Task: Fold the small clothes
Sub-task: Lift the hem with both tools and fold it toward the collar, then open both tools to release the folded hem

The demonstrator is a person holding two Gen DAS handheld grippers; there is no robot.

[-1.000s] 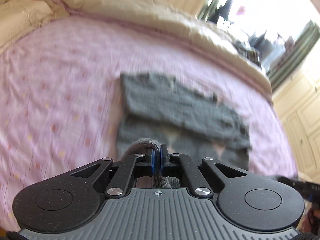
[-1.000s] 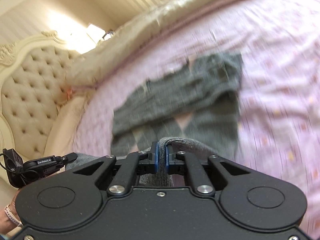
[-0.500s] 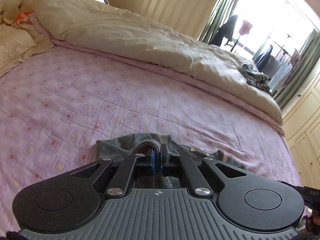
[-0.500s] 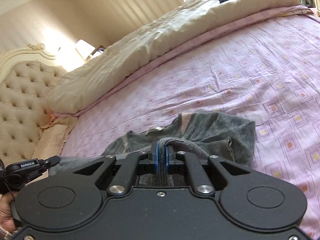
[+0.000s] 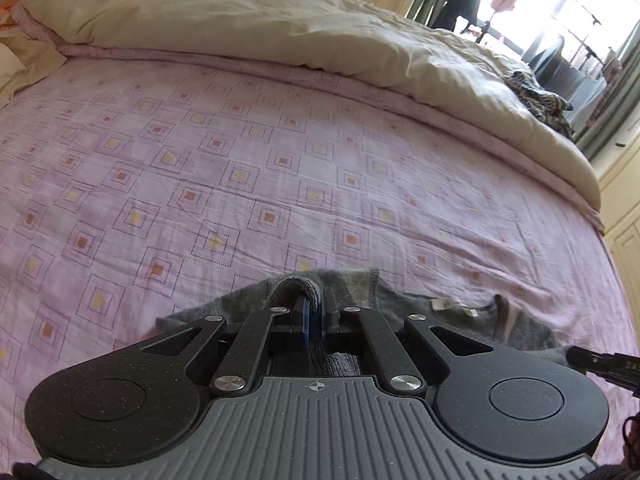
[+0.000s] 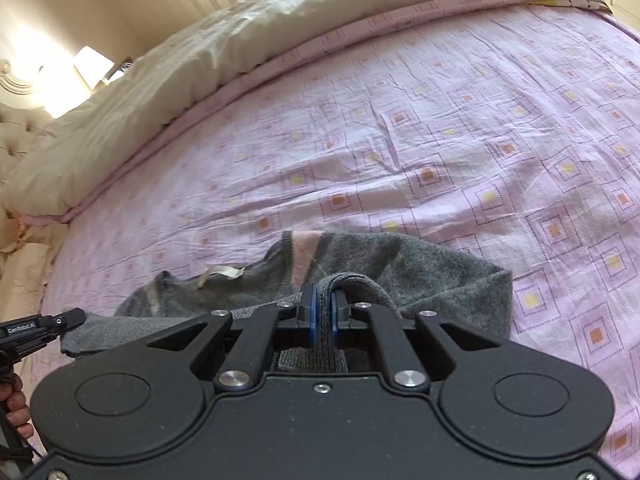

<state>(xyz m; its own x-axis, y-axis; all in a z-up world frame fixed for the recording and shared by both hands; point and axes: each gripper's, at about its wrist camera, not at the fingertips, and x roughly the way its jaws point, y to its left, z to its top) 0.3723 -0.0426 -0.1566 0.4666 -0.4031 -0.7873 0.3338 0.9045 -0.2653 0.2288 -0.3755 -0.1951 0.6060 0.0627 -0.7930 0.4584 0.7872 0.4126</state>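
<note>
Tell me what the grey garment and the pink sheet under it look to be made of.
Grey garment: seemingly a soft knit, wool-like, matte and slightly fuzzy, with ribbed edges and visible seam stitching. Pink sheet: probably thin woven cotton, matte, finely creased, printed with small squares. Exact fibres cannot be confirmed.

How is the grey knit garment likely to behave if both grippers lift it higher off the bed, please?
The grey knit garment will probably sag between the two pinch points; it already drapes in soft folds around the right gripper and the left gripper. It looks light and thin, so it should lift easily. The knit may stretch slightly, and its loose edges could drag on the pink sheet.
</note>
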